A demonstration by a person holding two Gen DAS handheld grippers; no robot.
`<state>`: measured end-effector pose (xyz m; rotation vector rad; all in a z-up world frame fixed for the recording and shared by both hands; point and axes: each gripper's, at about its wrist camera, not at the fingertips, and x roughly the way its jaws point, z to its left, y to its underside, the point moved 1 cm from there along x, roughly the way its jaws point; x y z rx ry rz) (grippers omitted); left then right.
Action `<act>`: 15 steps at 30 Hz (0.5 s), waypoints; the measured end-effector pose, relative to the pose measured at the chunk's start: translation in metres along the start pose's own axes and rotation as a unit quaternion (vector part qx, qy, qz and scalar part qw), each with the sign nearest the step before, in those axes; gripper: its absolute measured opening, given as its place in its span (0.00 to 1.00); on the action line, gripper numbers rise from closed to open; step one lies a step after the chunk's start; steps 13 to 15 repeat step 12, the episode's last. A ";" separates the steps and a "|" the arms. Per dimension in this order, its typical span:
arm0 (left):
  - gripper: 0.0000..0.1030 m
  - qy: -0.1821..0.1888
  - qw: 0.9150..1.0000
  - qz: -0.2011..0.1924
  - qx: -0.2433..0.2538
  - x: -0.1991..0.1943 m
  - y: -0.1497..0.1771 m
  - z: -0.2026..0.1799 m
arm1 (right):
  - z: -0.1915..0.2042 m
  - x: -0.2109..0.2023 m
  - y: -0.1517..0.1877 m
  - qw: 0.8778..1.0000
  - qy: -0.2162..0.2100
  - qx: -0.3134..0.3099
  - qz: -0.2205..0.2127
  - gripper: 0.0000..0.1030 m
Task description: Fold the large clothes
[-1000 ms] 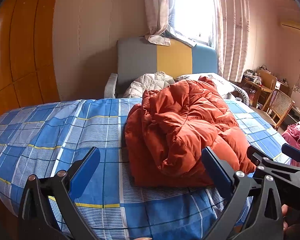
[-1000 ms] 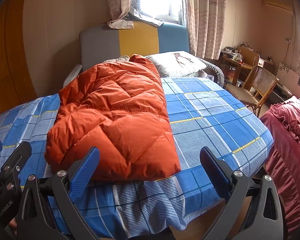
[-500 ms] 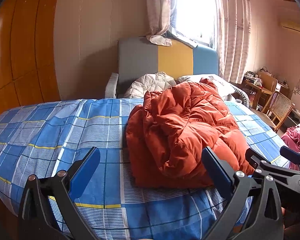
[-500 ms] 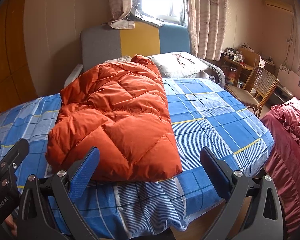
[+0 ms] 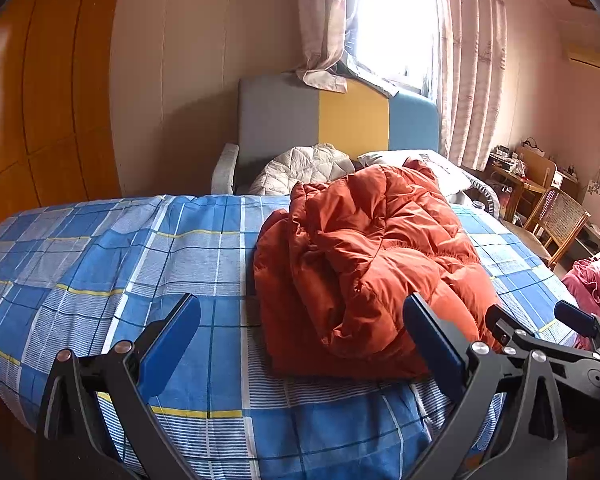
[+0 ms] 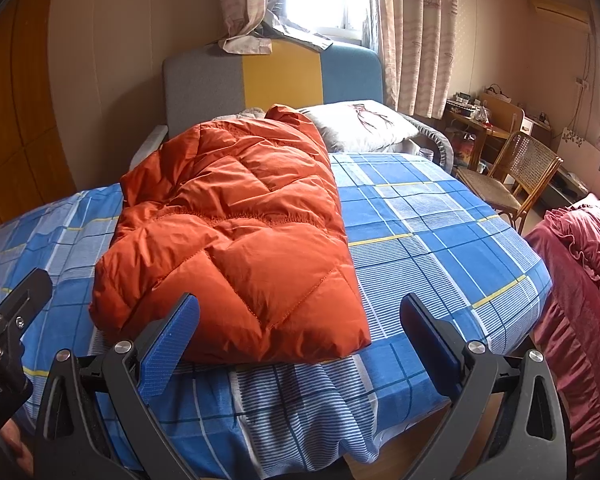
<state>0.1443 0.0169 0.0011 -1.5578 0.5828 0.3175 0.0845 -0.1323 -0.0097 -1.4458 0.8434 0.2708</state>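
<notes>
An orange quilted down jacket lies folded in a bundle on the blue plaid bed sheet; it also shows in the right wrist view. My left gripper is open and empty, just short of the jacket's near left edge. My right gripper is open and empty, just short of the jacket's near hem. The right gripper also shows at the right of the left wrist view, and the left gripper's body at the left of the right wrist view.
A grey, yellow and blue headboard stands behind a grey pillow and a white quilted garment. A wicker chair and desk stand at the right. A maroon ruffled cover lies beside the bed. Wooden wardrobe at the left.
Both views have shifted slightly, so the jacket sits a little differently in frame. Both grippers stay open; the jacket has not moved on the bed.
</notes>
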 end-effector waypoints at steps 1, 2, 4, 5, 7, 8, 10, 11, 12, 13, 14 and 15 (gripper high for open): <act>0.98 0.000 1.000 0.004 0.000 0.001 0.000 -0.001 | 0.000 0.001 0.000 1.000 0.000 -0.001 0.000 0.97; 0.98 -0.003 1.000 0.007 0.000 0.003 0.001 0.000 | 0.001 0.002 0.000 1.000 0.001 -0.002 0.001 0.97; 0.98 0.004 1.000 0.013 -0.003 0.007 0.003 0.001 | 0.000 0.003 0.001 1.000 0.001 0.000 0.003 0.97; 0.98 0.001 1.000 0.014 -0.006 0.008 0.003 0.002 | 0.000 0.003 0.001 1.000 0.002 0.001 0.004 0.97; 0.98 -0.003 1.000 0.017 -0.012 0.010 0.004 0.004 | 0.000 0.005 0.000 1.000 0.004 0.001 0.005 0.97; 0.98 -0.006 1.000 0.018 -0.015 0.011 0.004 0.005 | -0.001 0.005 0.000 1.000 0.005 0.002 0.005 0.97; 0.98 -0.008 1.000 0.019 -0.019 0.013 0.005 0.008 | -0.001 0.005 -0.001 1.000 0.005 0.004 0.005 0.97; 0.98 -0.008 1.000 0.020 -0.023 0.014 0.005 0.009 | 0.000 0.005 -0.001 1.000 0.006 0.003 0.004 0.97; 0.98 -0.008 0.999 0.021 -0.025 0.015 0.005 0.010 | 0.000 0.005 -0.002 1.000 0.006 0.002 0.003 0.97; 0.98 -0.008 0.999 0.021 -0.025 0.015 0.005 0.010 | 0.000 0.005 -0.002 1.000 0.006 0.002 0.003 0.97; 0.98 -0.008 0.999 0.021 -0.025 0.015 0.005 0.010 | 0.000 0.005 -0.002 1.000 0.006 0.002 0.003 0.97; 0.98 -0.008 0.999 0.021 -0.025 0.015 0.005 0.010 | 0.000 0.005 -0.002 1.000 0.006 0.002 0.003 0.97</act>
